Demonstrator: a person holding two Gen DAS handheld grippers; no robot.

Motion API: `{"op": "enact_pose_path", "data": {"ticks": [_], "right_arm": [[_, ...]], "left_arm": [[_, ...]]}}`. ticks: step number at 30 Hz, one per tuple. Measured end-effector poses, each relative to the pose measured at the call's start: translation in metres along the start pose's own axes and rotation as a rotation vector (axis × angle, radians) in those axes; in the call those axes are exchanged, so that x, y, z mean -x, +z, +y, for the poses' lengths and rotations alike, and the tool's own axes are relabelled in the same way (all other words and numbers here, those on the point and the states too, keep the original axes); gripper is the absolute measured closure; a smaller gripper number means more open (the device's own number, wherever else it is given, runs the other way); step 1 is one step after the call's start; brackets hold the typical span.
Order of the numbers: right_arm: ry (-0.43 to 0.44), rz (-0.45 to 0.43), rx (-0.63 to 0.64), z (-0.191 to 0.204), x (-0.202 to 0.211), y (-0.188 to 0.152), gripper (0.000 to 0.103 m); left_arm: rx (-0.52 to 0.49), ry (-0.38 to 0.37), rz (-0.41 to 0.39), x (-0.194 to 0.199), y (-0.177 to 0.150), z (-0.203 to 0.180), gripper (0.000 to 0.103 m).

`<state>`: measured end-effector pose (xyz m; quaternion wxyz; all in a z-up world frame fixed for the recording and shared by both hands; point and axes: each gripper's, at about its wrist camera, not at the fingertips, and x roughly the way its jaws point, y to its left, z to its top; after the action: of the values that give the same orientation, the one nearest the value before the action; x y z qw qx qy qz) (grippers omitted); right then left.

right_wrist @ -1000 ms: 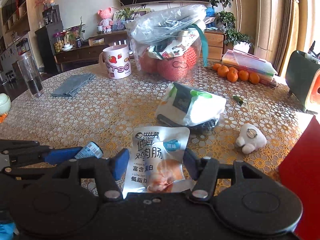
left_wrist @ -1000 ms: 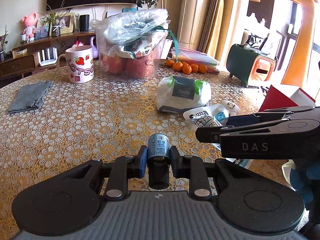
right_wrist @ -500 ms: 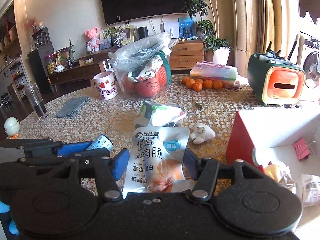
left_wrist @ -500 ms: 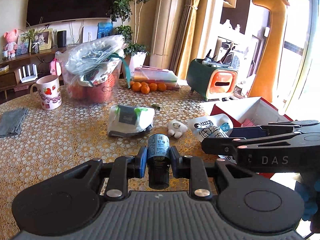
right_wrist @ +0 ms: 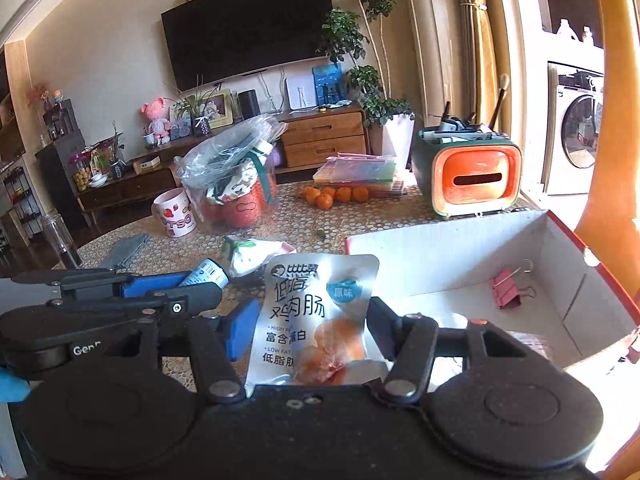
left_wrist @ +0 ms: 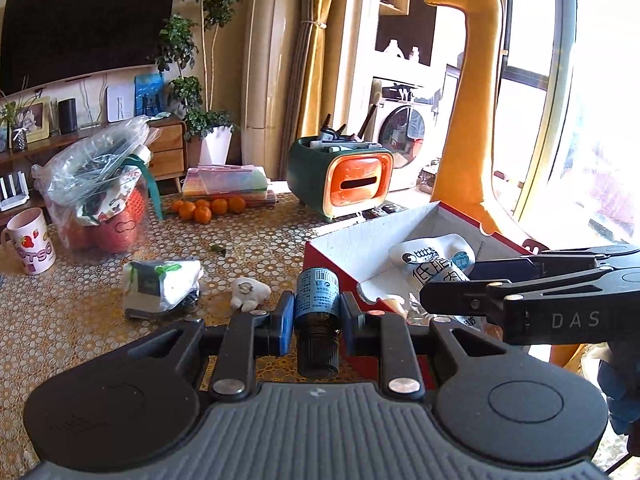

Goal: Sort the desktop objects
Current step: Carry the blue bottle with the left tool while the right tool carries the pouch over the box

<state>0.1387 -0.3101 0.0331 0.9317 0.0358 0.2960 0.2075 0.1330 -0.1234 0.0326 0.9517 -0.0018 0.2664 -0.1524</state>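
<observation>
My left gripper [left_wrist: 316, 316] is shut on a small dark bottle with a blue label [left_wrist: 317, 300] and holds it above the table beside the red box [left_wrist: 404, 232]. My right gripper [right_wrist: 308, 320] is shut on a silver snack pouch [right_wrist: 312, 312], held over the near left corner of the box [right_wrist: 452, 248]. The box is white inside and holds a pink binder clip [right_wrist: 508, 288]. The pouch also shows in the left wrist view [left_wrist: 432, 260], over the box. The bottle shows in the right wrist view [right_wrist: 206, 274].
On the table lie a white wipes pack [left_wrist: 160, 284], a small white plush [left_wrist: 250, 292], a strawberry mug [left_wrist: 30, 246], a bag of fruit [left_wrist: 104, 192], oranges [left_wrist: 208, 208] and a green-orange organiser [left_wrist: 344, 176]. A giraffe figure [left_wrist: 468, 120] stands behind the box.
Both grippers have swung right and risen with their loads. The red box has come into view, and the pouch now hangs over it.
</observation>
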Motion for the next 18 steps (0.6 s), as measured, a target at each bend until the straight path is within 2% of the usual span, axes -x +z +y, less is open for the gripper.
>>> {"op": "enact_pose_path", "data": {"ticks": [10,14,18], "right_arm": [[-0.103,-0.041,-0.003,-0.055,0.018,0.004,0.044],[-0.136,-0.04,-0.028,-0.081,0.013,0.008,0.044],[-0.145,-0.022,-0.059,-0.106,0.004,0.008,0.044]], "left_arm": [[-0.079,-0.046,0.02,-0.035,0.015,-0.051,0.08],[-0.126,-0.061,0.033,-0.054,0.023,-0.067,0.08],[-0.128,-0.092,0.065,-0.077,0.031,-0.076,0.08]]}}
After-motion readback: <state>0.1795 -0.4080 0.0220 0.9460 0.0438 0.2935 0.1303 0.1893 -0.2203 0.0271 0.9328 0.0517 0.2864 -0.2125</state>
